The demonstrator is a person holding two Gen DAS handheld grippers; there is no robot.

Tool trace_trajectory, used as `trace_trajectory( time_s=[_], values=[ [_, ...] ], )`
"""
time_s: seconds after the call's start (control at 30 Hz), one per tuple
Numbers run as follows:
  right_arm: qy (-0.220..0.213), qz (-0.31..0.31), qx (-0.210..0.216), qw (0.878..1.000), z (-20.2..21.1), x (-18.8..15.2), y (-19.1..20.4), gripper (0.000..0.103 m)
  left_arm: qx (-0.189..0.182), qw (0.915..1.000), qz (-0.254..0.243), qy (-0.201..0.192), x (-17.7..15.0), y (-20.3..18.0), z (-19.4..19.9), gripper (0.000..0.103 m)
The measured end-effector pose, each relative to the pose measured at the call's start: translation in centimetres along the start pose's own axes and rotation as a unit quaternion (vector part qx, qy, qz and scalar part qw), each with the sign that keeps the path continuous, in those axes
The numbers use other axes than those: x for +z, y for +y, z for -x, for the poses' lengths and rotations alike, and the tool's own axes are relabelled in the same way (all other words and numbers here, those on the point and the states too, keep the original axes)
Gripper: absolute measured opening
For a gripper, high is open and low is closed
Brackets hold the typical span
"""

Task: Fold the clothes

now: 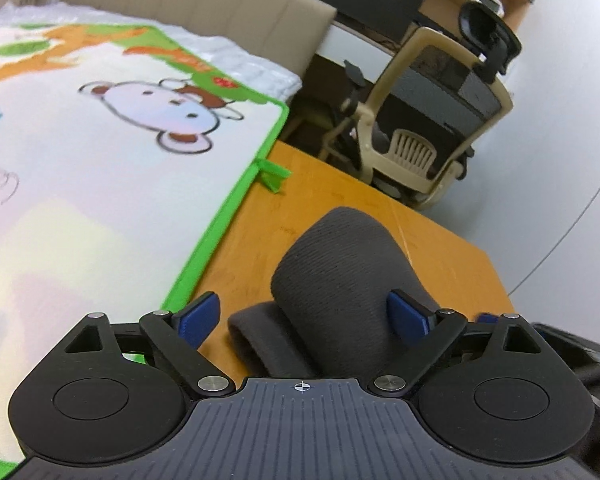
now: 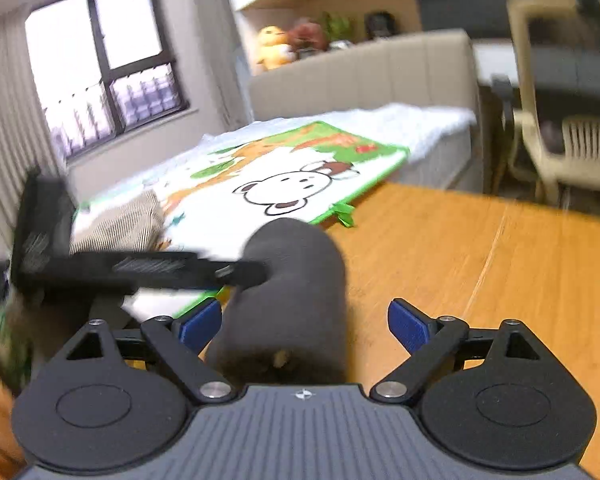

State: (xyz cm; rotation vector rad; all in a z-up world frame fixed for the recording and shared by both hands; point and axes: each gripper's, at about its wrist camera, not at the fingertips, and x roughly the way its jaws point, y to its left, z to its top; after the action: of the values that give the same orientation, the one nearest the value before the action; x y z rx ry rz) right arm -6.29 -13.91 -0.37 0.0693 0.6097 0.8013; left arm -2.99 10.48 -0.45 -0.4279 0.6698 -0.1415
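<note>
A dark grey ribbed garment [image 1: 340, 276], rolled into a thick bundle, lies on the wooden table [image 1: 340, 192]. My left gripper [image 1: 303, 316] is open, its blue pads [image 1: 198, 318] on either side of the roll's near end. The right pad touches the cloth. In the right wrist view the same grey roll [image 2: 296, 288] lies between the wide blue pads [image 2: 408, 326] of my open right gripper [image 2: 305, 325], nearer the left pad. The black left gripper [image 2: 140, 268] comes in from the left, blurred, with its tip at the roll. A striped garment [image 2: 116, 224] rests on the mat.
A cartoon play mat with a green border [image 1: 220, 216] covers a bed-like surface left of the table, also seen as the mat [image 2: 300, 184]. A beige office chair [image 1: 432, 120] stands beyond the table's far edge. Bare table [image 2: 480, 260] stretches right of the roll.
</note>
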Motion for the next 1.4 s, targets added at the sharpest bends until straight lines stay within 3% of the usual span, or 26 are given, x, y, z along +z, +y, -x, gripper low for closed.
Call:
trace_trajectory(
  time_s=[0.17,0.23,0.33,0.4,0.5,0.57,0.67,0.73,0.77,0.9,1.0,1.1,1.2,1.3,1.4],
  values=[
    [0.034,-0.036,0.027,0.998,-2.8,-0.3,-1.1,0.094,-0.019,0.9996,0.018,0.005,-0.1,1.0,-0.2,0.095],
    [0.047,-0.051,0.038,0.997,-4.0,-0.5,-1.5,0.084,-0.028,0.9992,0.027,0.008,0.0,1.1,-0.7,0.096],
    [0.067,-0.073,0.054,0.994,-5.7,-0.7,-2.2,0.059,-0.025,0.9996,0.016,0.002,0.8,0.0,-1.5,0.096],
    [0.069,-0.083,0.054,0.993,-6.0,-0.7,-2.7,0.056,-0.039,0.9992,0.009,-0.001,1.6,-1.3,-2.1,0.096],
    [0.030,-0.056,-0.010,0.998,-3.4,0.0,-3.7,0.056,-0.059,0.9981,-0.016,-0.011,2.8,-4.1,-3.0,0.095],
    [0.012,-0.018,-0.075,0.997,-1.8,0.2,-4.0,0.056,-0.069,0.9971,-0.030,-0.016,3.6,-6.2,-3.7,0.095],
    [0.012,0.083,-0.186,0.979,-1.7,-0.5,-3.1,0.058,-0.100,0.9942,-0.036,-0.014,4.3,-8.9,-4.7,0.095],
    [0.018,0.150,-0.246,0.957,-2.1,-1.3,-2.2,0.060,-0.109,0.9929,-0.048,-0.007,4.4,-10.9,-5.5,0.095],
    [0.019,0.158,-0.251,0.955,-2.1,-1.4,-2.2,0.062,-0.106,0.9927,-0.058,-0.001,4.2,-11.9,-6.1,0.095],
    [0.018,0.142,-0.229,0.963,-1.3,-1.5,-2.8,0.070,-0.056,0.9899,-0.130,0.011,2.8,-14.7,-8.8,0.097],
    [0.017,0.130,-0.213,0.968,-0.7,-1.5,-3.2,0.082,-0.051,0.9873,-0.150,0.008,2.4,-14.2,-10.4,0.098],
    [0.006,0.097,-0.180,0.979,1.5,-1.3,-4.4,0.086,-0.076,0.9853,-0.152,0.017,2.4,-13.8,-11.8,0.099],
    [-0.034,0.029,-0.133,0.990,4.8,-0.8,-6.5,0.087,-0.103,0.9808,-0.162,0.032,2.2,-13.9,-13.2,0.100],
    [-0.086,-0.019,-0.108,0.990,7.5,0.0,-8.1,0.086,-0.132,0.9792,-0.144,0.056,1.8,-13.1,-14.4,0.102],
    [-0.091,-0.026,-0.123,0.988,7.5,-0.1,-9.7,0.077,-0.122,0.9834,-0.125,0.048,1.8,-12.2,-14.7,0.103]
  ],
)
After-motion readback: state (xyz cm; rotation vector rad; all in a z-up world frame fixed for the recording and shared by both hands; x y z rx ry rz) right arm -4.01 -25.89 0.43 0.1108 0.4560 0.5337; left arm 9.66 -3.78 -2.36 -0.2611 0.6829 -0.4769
